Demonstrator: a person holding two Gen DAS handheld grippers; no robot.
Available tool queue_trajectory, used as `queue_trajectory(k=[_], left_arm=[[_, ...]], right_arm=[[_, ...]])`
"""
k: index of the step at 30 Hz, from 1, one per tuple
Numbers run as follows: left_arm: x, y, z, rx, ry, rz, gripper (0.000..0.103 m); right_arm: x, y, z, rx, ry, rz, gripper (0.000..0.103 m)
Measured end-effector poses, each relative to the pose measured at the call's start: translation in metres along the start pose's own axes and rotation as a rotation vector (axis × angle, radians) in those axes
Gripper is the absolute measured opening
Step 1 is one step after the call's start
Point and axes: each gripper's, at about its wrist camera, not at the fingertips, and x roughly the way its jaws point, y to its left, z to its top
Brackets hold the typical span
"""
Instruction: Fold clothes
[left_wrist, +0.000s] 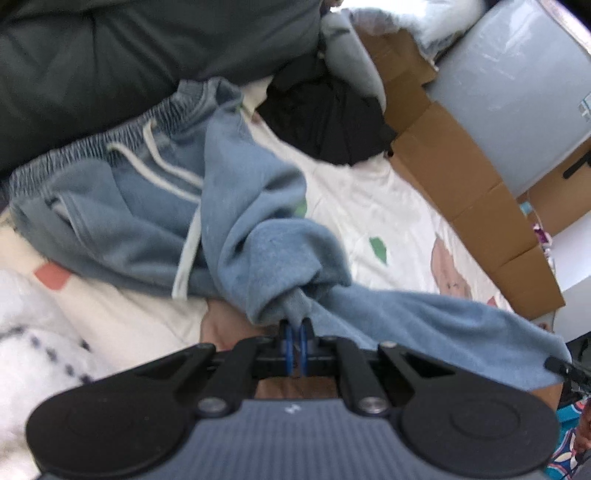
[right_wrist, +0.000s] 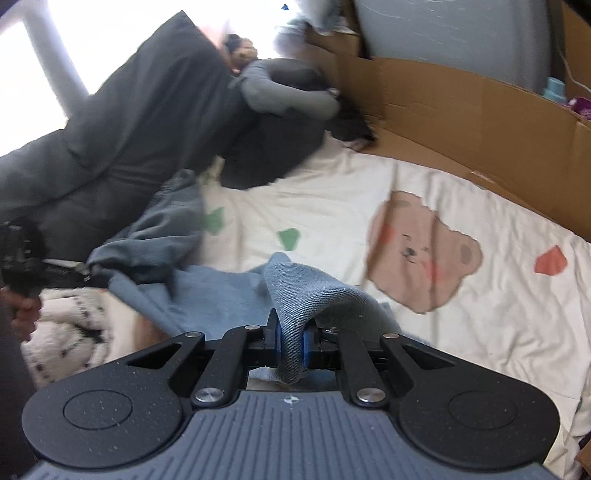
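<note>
Your work surface is the bed, covered by a cream sheet (right_wrist: 332, 192) printed with a brown bear, green shapes and red hearts. Along its far side runs a wall of brown cardboard (right_wrist: 461, 122), with a pale grey plastic-wrapped bulk (left_wrist: 517, 96) behind it in your left camera's view. Across the head of the bed lies a big dark grey duvet (left_wrist: 110, 55), and next to it a heap of black clothing (left_wrist: 332, 122) with a lighter grey garment (right_wrist: 288, 88) on top. A white fleecy blanket with dark dots (left_wrist: 40, 325) sits at the near left edge.

The thing you are folding, the blue sweatpants (left_wrist: 155, 206), lies on the sheet between the duvet and you: the gathered elastic waistband with its white drawstring (left_wrist: 159, 162) is toward the duvet, the legs run down toward your grippers, and part of the fabric is lifted off the sheet.

Your left gripper (left_wrist: 297, 328) is clenched on a bunched fold of the sweatpants, blue pads nearly together with cloth pinched at the tips. From there a strip of fabric stretches right to the other tool's tip at the frame edge.

Your right gripper (right_wrist: 291, 343) grasps the ribbed cuff of the sweatpants, which arches over and hangs down between the pads.
</note>
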Motion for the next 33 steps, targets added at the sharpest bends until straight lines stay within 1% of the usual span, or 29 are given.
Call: queue_trajectory(k=[2, 5, 7, 9, 11, 15, 17, 20, 25, 30, 33], left_arm=[[-0.004, -0.003, 0.01, 0.009, -0.016, -0.003, 0.004], [-0.024, 0.001, 0.018, 0.009, -0.043, -0.009, 0.003], [-0.035, 0.002, 0.025, 0.011, -0.062, -0.015, 0.003], [-0.043, 0.001, 0.033, 0.021, -0.078, -0.021, 0.003], [-0.046, -0.002, 0.042, 0.038, -0.088, -0.026, 0.003], [-0.038, -0.013, 0.055, 0.067, -0.093, -0.039, 0.002], [-0.03, -0.021, 0.063, 0.087, -0.097, -0.045, 0.002], [-0.015, -0.032, 0.075, 0.107, -0.095, -0.053, 0.002], [0.016, -0.049, 0.093, 0.147, -0.076, -0.055, 0.002], [0.049, -0.058, 0.104, 0.157, -0.053, -0.036, 0.002], [0.07, -0.058, 0.109, 0.152, -0.04, -0.019, 0.002]], right_arm=[[-0.01, 0.003, 0.001, 0.01, 0.005, 0.047, 0.009], [-0.024, -0.002, 0.002, 0.087, 0.007, 0.129, 0.009], [-0.03, -0.005, 0.0, 0.118, 0.013, 0.15, 0.009], [-0.032, -0.008, -0.002, 0.135, 0.025, 0.148, 0.009], [-0.03, -0.012, -0.006, 0.145, 0.039, 0.125, 0.009], [-0.014, -0.029, -0.014, 0.192, 0.068, 0.047, 0.009], [-0.006, -0.039, -0.017, 0.218, 0.069, 0.016, 0.009], [0.003, -0.054, -0.019, 0.25, 0.063, -0.013, 0.009], [0.029, -0.081, -0.018, 0.285, 0.076, -0.067, 0.009], [0.058, -0.108, -0.016, 0.338, 0.084, -0.108, 0.01], [0.08, -0.12, -0.015, 0.335, 0.108, -0.149, 0.011]])
